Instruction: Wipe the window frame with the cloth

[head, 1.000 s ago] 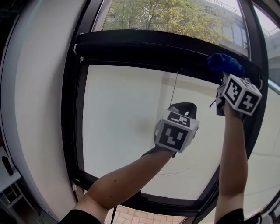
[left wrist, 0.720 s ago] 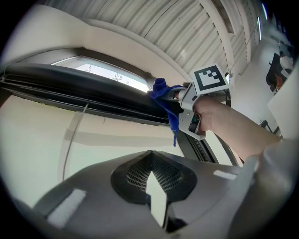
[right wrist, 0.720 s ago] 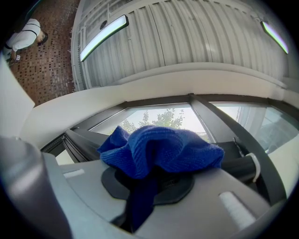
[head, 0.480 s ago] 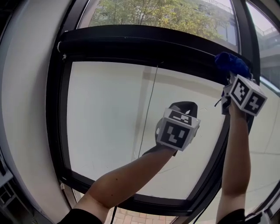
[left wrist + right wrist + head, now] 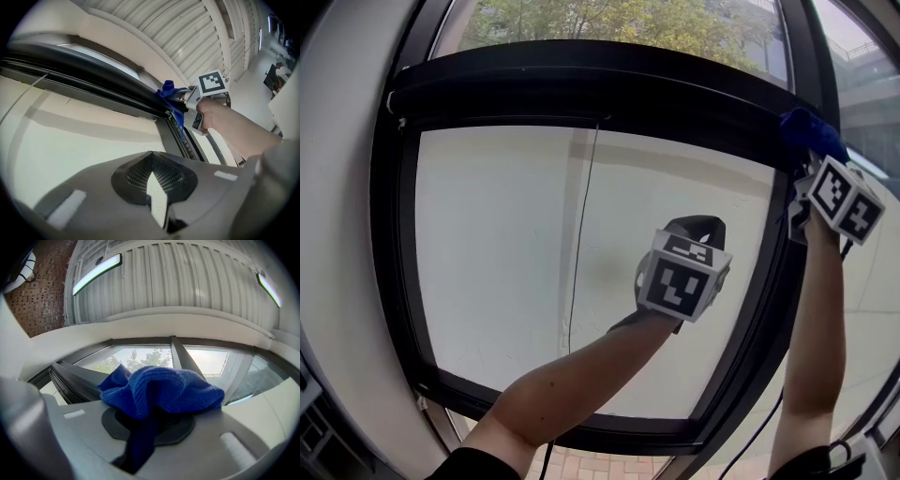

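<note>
The black window frame [image 5: 581, 84] surrounds a pale pane. My right gripper [image 5: 812, 157] is raised to the frame's upper right corner and is shut on the blue cloth [image 5: 809, 130], which presses against the top bar where it meets the right upright. In the right gripper view the cloth [image 5: 164, 390] bunches over the shut gripper [image 5: 150, 416], with the frame [image 5: 70, 373] just behind. My left gripper [image 5: 694, 228] hovers in front of the pane, lower and to the left, shut and holding nothing. The left gripper view shows its shut tips [image 5: 151, 157] and, further off, the cloth [image 5: 169, 93] on the frame [image 5: 93, 70].
A thin cord [image 5: 579, 234] hangs from the top bar down over the glass. A white wall [image 5: 337, 234] borders the frame on the left. Trees [image 5: 609, 23] show through the upper pane. A second glazed panel [image 5: 872, 309] lies right of the upright.
My right gripper has slid the cloth rightward along the top bar into the upper right corner. The head view has shifted right. The left gripper has stayed roughly in place.
</note>
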Demonstrator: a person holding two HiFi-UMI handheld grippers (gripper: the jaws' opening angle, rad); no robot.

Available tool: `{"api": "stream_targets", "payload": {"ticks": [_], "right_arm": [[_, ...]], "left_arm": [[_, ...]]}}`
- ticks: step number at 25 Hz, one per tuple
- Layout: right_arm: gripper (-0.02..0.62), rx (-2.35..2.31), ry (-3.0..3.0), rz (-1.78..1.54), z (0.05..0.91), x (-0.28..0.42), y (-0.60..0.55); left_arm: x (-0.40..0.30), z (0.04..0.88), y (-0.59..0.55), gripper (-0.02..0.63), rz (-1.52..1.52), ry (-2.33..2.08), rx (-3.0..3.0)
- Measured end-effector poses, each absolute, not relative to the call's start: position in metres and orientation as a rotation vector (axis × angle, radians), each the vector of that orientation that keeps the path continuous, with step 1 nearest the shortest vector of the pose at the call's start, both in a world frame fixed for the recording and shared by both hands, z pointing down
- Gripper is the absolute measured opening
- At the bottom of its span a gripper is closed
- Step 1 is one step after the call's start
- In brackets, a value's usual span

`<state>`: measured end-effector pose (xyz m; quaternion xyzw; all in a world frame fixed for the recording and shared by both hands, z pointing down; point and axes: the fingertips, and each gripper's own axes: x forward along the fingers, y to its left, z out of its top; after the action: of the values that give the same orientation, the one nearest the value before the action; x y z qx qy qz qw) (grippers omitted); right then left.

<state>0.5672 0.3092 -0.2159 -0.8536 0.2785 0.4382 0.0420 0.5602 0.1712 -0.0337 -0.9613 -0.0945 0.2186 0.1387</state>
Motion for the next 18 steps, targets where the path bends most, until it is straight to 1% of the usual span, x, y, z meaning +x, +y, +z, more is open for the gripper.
{"api": "stream_targets", "payload": {"ticks": [8, 12, 18], "right_arm": [[0.06, -2.63, 0.799, 1.314, -0.211, 0.586, 0.337], [0.06, -2.634, 0.804, 1.269, -0.206, 0.607, 0.345], [0.06, -2.653, 0.752, 1.3, -0.206, 0.591, 0.348]], "left_arm": [[0.575, -0.024, 0.189, -0.008, 0.592, -0.313, -2.795], [0.575, -0.023, 0.199, -0.008, 0.597, -0.35, -2.801], [0.581, -0.011, 0.201, -0.008, 0.551, -0.364, -2.803]]}}
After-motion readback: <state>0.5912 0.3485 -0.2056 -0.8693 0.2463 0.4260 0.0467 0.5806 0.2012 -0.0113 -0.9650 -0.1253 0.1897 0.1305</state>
